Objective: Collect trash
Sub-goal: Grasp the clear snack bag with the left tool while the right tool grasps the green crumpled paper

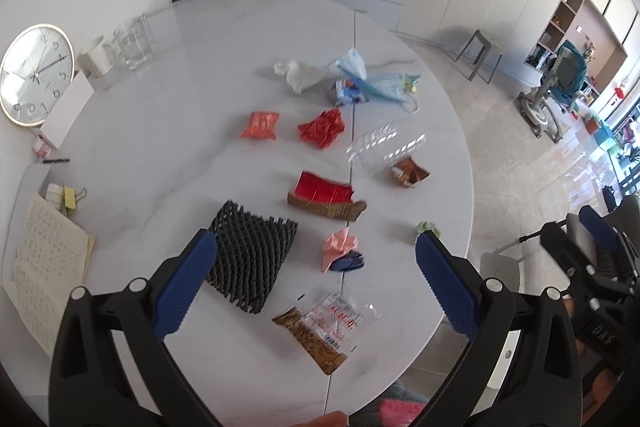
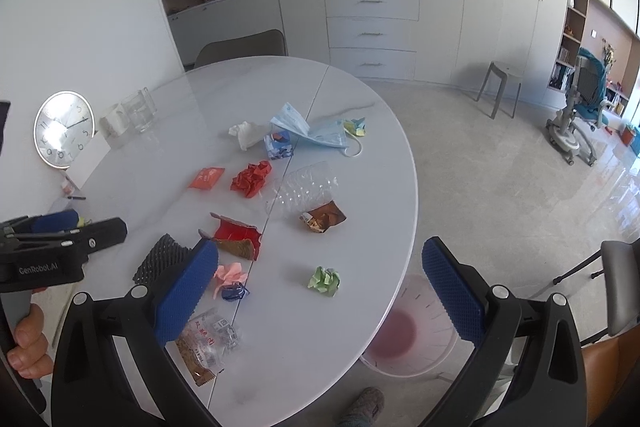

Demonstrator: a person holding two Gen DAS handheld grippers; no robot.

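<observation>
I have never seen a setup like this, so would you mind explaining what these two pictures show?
A person holds a two-finger gripper in each hand, and a fisheye camera on each looks along its blue-padded fingers. One picture is from the left gripper, the other from the right gripper. Both are open and hold nothing. Below lies a white table strewn with trash: crumpled red paper, a clear plastic bottle, a face mask, a black foam net. A pink bin stands beside the table.

Wall clock point(image 1: 35, 75) leans at the surface's point(image 1: 192, 67) far edge, mug point(image 1: 97, 57) and glass jug point(image 1: 134, 45) just beside it, notebook point(image 1: 46, 267) nearer.
</observation>
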